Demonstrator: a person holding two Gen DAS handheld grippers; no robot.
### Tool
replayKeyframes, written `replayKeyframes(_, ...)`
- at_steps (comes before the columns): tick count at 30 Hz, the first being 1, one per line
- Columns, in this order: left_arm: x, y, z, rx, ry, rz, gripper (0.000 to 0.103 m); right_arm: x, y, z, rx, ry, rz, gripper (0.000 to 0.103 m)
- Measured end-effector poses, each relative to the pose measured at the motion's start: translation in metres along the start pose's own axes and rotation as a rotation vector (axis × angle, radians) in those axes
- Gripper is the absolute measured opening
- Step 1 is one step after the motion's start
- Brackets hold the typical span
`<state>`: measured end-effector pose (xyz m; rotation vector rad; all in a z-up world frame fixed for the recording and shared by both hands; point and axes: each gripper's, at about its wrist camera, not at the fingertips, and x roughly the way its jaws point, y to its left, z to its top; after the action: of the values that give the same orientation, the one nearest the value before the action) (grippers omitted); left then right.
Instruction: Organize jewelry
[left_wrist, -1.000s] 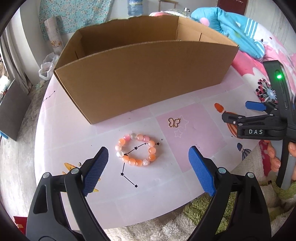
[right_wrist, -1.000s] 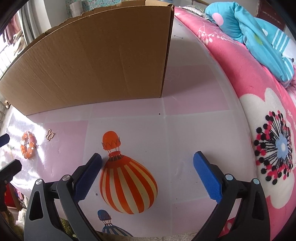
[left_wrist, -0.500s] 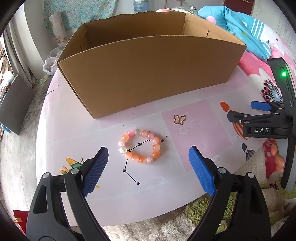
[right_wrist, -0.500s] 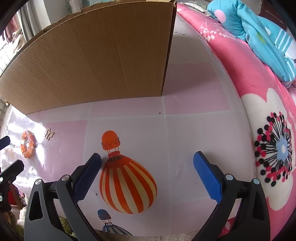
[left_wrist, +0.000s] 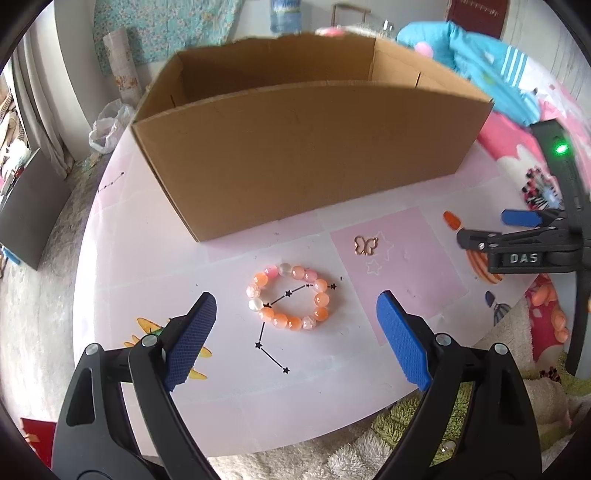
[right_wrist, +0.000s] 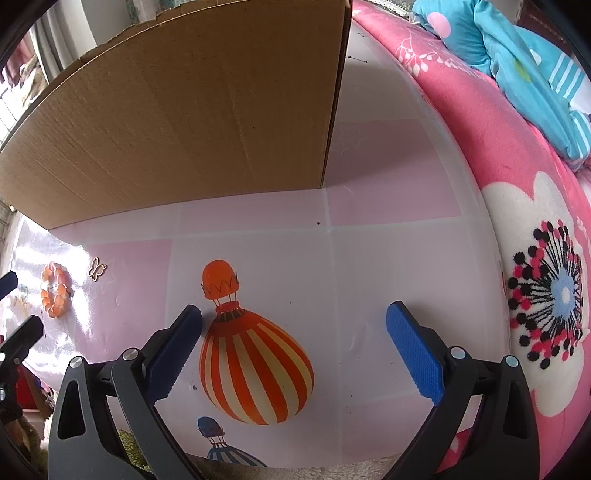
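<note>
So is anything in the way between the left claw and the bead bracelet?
No. The left claw is open above bare table, with the bead bracelet lying just ahead of it. The butterfly charm sits off to the side.

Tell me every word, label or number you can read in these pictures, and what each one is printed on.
"DAS": raised letters on the black body of the right tool, seen in the left wrist view.
No other text is readable: the cardboard box is blank, and the table cover has only pictures, namely balloons and star patterns.
The bottle label behind the box is too blurred to read.
</note>
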<state>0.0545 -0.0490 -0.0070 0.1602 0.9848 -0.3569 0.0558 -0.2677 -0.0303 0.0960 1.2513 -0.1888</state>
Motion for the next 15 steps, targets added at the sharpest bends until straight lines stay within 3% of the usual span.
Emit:
replayKeyframes(7,-0.006,0.012,-0.018,-0.021,-0.114,-0.138,0.084,-0.001,0.0,-0.006,0.003,-0.022,0.003,0.097)
replayKeyframes(15,0.007,0.001,-0.013,0.066,-0.105,-0.132,0.05,-0.003,0.001,-0.012,-0.002,-0.031,0.004,0.097)
